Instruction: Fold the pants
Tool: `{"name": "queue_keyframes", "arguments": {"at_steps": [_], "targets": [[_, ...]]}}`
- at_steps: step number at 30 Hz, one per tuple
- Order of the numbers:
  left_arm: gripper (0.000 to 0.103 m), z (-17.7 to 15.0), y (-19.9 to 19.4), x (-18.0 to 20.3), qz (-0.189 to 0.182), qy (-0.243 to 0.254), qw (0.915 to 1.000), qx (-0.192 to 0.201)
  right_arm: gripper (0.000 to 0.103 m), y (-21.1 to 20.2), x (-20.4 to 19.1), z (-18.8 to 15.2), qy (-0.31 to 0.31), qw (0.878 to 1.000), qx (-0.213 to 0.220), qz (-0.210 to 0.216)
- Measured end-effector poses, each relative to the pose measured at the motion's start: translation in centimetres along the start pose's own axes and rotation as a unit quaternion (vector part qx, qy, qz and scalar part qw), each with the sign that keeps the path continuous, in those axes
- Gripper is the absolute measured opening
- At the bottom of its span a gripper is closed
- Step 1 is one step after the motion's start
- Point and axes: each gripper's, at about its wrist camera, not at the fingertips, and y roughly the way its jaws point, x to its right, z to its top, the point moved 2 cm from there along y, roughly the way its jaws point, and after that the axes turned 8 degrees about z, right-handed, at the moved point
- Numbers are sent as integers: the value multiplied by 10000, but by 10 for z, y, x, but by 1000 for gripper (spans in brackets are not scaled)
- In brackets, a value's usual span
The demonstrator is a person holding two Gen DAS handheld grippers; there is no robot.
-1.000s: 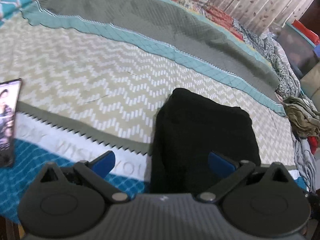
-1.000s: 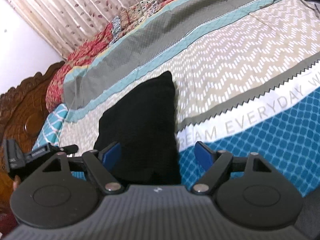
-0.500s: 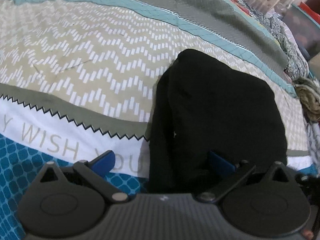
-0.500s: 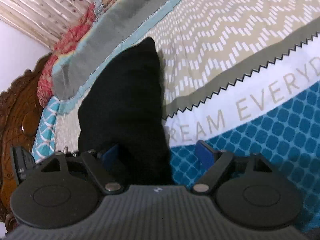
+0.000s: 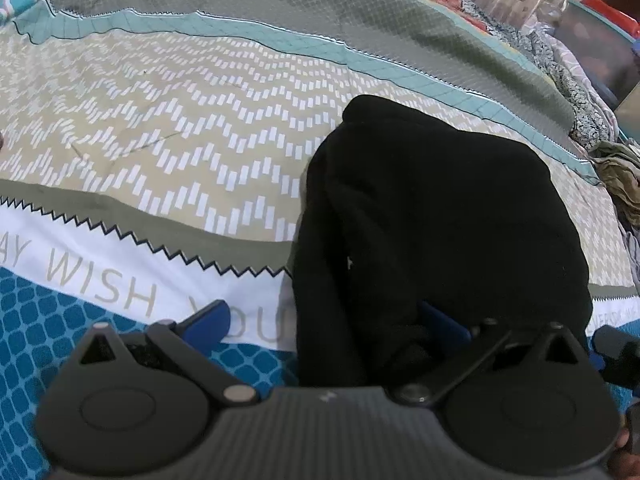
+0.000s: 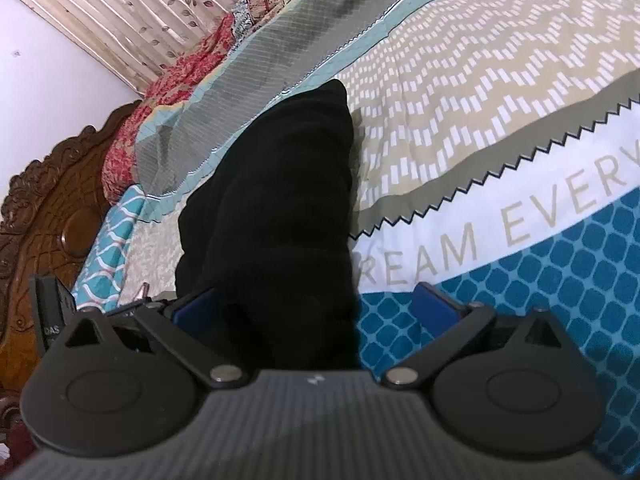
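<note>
The black pants (image 5: pixel 440 216) lie folded in a compact bundle on the patterned bedspread (image 5: pixel 180 128). My left gripper (image 5: pixel 324 324) is open at the bundle's near left edge: its right fingertip (image 5: pixel 440 322) is pressed into the black cloth and its left fingertip (image 5: pixel 208 320) is over the bedspread. In the right wrist view the pants (image 6: pixel 280 200) run away from me. My right gripper (image 6: pixel 316 308) is open astride the bundle's near right edge, with the cloth between its blue fingertips (image 6: pixel 434 304).
A pile of other clothes (image 5: pixel 616 176) lies at the bed's right side. A carved wooden headboard (image 6: pixel 48 216) and a red floral pillow (image 6: pixel 160 120) are to the left in the right wrist view. Curtains (image 6: pixel 120 12) hang behind.
Both grippers have moved in close to the near end of the folded pants, and the phone at the left has left the view. Both stay open.
</note>
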Motion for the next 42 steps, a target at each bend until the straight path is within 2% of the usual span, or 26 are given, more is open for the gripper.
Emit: {"name": "queue_keyframes", "arguments": {"at_steps": [5, 26, 37, 42], "targets": [[103, -1, -1, 1, 8, 2, 10000, 33, 103, -3, 4, 1, 125, 9998, 30, 159], [103, -6, -5, 2, -9, 29, 9999, 132, 103, -5, 4, -1, 91, 9997, 74, 203], [103, 5, -8, -16, -518, -385, 9977, -190, 103, -8, 10, 5, 378, 9988, 42, 320], [103, 7, -8, -5, -820, -415, 9950, -387, 103, -9, 10, 5, 382, 9987, 35, 326]]}}
